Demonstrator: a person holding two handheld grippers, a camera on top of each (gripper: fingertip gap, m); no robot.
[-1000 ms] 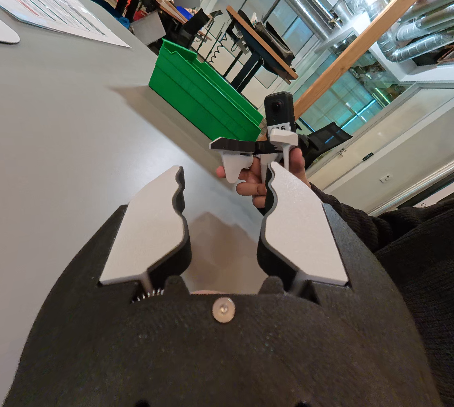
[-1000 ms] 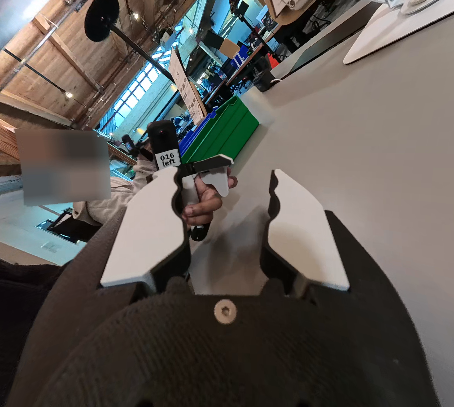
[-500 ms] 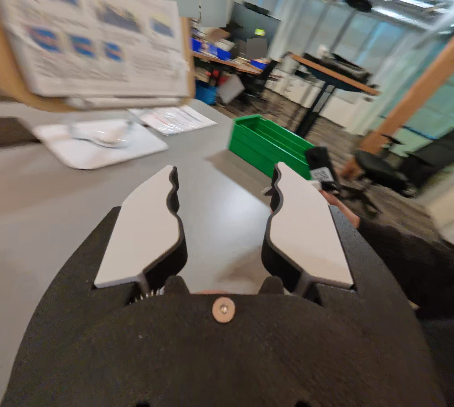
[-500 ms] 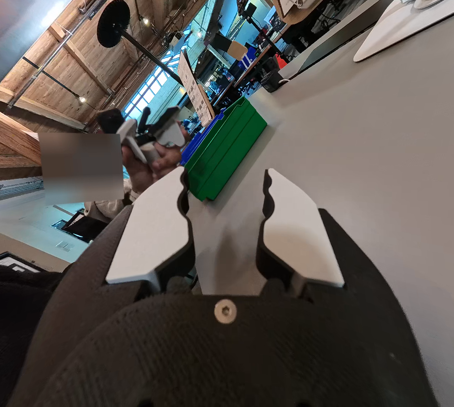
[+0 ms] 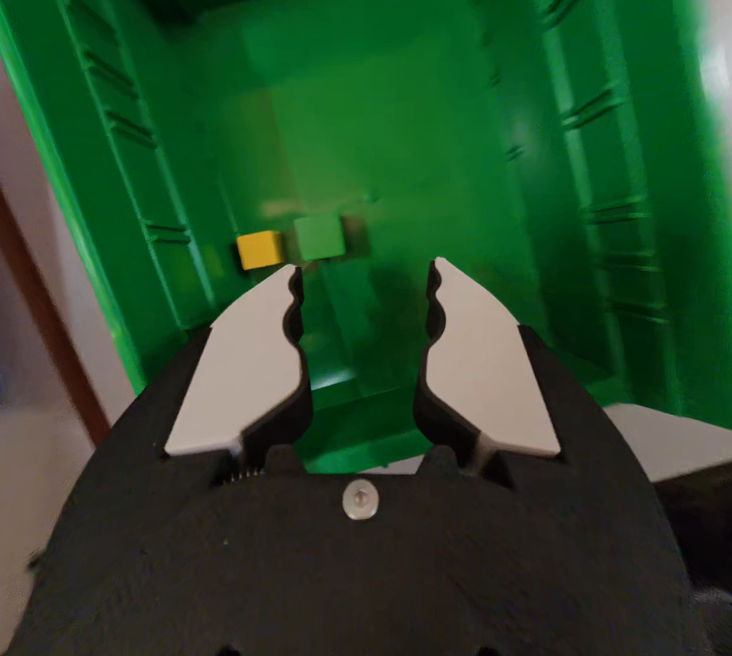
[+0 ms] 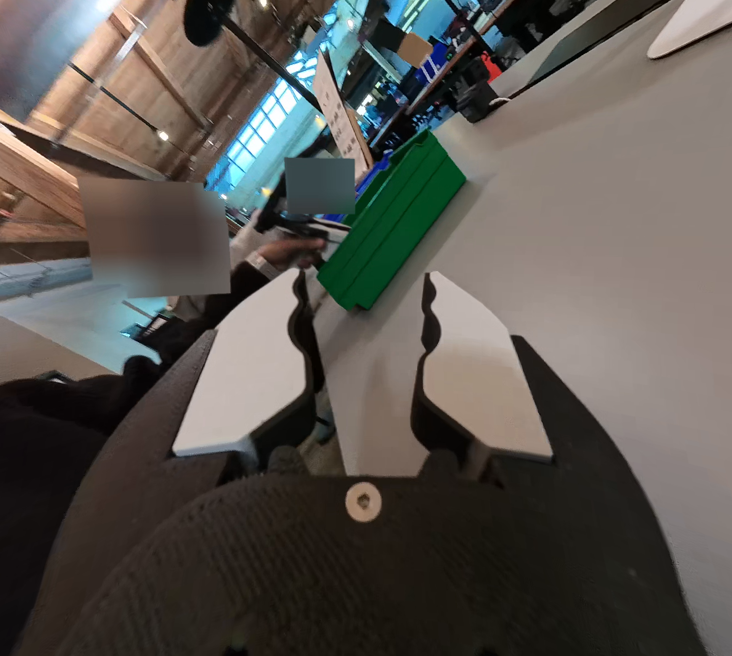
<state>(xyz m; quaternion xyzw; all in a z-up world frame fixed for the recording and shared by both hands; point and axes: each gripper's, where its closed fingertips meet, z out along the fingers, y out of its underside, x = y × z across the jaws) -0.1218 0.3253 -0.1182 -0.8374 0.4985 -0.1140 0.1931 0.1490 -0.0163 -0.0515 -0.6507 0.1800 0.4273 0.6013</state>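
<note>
My left gripper is open and empty. It points down into a green plastic bin. On the bin floor lie a yellow cube and a green cube side by side, with a brownish cube just right of them. The cubes lie just beyond my left fingertip. My right gripper is open and empty, low over the grey table. The same green bin shows ahead of it, with the other gripper held by a hand at the bin's near end.
A blue bin stands behind the green one. A white flat base lies at the table's far right. A dark sleeve fills the left of the right wrist view. A table edge runs left of the bin.
My left gripper has swung from over the table to above the green bin and now looks down into it. My right gripper has shifted slightly; both stay open.
</note>
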